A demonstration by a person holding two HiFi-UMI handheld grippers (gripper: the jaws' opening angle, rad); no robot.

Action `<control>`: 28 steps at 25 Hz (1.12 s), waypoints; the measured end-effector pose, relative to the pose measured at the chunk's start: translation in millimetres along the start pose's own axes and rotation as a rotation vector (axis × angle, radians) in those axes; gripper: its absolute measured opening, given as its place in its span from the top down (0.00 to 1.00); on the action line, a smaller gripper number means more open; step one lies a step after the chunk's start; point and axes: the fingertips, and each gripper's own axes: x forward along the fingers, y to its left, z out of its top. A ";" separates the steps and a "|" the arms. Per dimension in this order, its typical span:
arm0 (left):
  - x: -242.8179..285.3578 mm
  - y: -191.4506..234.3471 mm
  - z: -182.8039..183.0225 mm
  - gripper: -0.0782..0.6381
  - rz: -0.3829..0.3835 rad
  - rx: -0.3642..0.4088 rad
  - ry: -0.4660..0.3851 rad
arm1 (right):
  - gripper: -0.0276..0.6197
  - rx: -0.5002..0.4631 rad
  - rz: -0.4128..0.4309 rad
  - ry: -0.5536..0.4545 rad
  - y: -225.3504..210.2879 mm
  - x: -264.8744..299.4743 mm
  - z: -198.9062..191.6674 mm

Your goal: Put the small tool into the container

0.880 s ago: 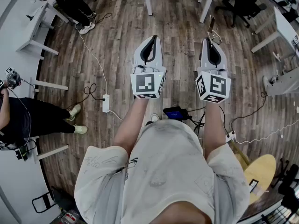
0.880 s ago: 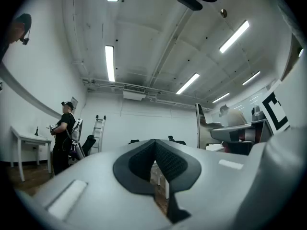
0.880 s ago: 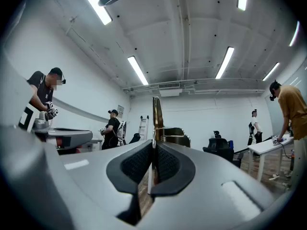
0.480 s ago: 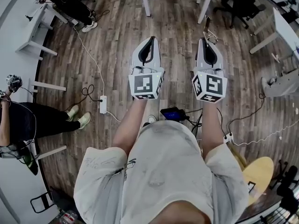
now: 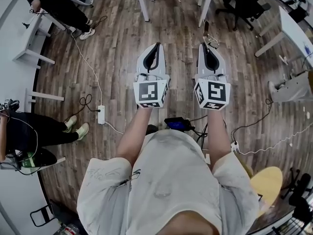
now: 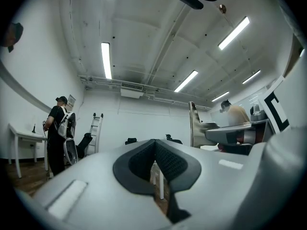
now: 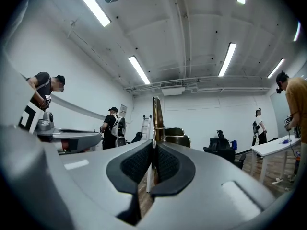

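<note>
We carry the brass-coloured small tool (image 5: 207,32) short of the white table (image 5: 142,6), pinched upright in the right gripper (image 5: 206,47), likely to keep it secure in transit. The left gripper (image 5: 156,46) rides alongside, jaws pressed together on nothing. No container shows. The table stands nearer than a second ago.

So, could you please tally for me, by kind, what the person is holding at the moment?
2 white handheld two-jaw grippers: left gripper, right gripper
1 slim brass-coloured metal tool, clamped in the right gripper
Total: 3
</note>
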 end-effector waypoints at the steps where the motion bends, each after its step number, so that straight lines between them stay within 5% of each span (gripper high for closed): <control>1: 0.4 -1.4 1.0 0.87 0.002 0.002 -0.001 | 0.95 -0.004 0.006 0.001 0.3 0.5 0.6; 28: 42.9 4.1 -3.4 0.87 -0.038 0.010 -0.020 | 0.95 -0.043 -0.026 0.026 -13.4 42.4 -9.0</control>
